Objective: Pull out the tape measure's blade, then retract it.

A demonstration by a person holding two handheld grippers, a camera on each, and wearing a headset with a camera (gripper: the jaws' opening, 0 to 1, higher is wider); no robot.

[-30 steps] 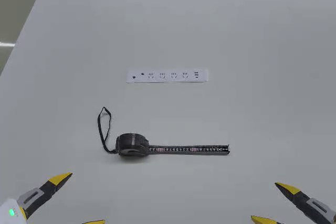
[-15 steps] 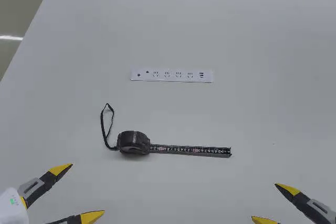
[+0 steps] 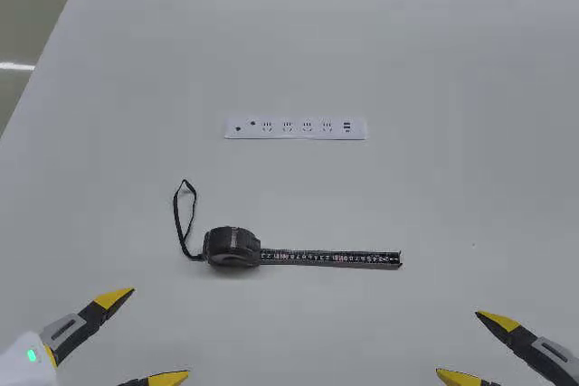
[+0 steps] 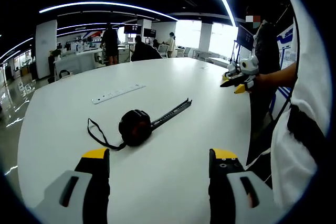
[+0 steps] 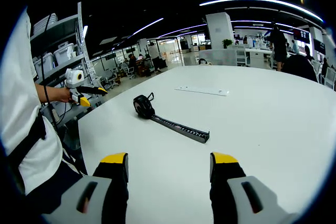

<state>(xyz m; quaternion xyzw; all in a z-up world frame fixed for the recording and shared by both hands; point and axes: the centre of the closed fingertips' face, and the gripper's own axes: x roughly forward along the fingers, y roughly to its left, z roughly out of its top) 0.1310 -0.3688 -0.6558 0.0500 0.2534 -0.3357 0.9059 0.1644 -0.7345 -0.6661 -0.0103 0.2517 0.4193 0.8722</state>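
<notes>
A wide white table [image 3: 434, 61] in an open-plan office, with a white power strip [image 3: 295, 127] lying near its middle. The tape measure [image 3: 232, 247] lies flat on the table between me and the strip. Its dark case [image 4: 136, 127] is to my left, the wrist strap [image 3: 184, 214] is looped away behind it, and the blade [image 3: 330, 258] is drawn out to my right along the surface. The blade stays out with nothing holding it, so I judge the lock to be set and the pulling-out step done; retraction is what is left. My left gripper [image 3: 156, 332] hovers near the table edge, on the case side, with jaws spread and nothing between them. My right gripper [image 3: 460, 344] hovers on the side of the blade's hook end [image 5: 203, 137], also spread and empty. Both are well apart from the tape. I judge this flanking stance lets one gripper steady the case while the other guides the blade home.
</notes>
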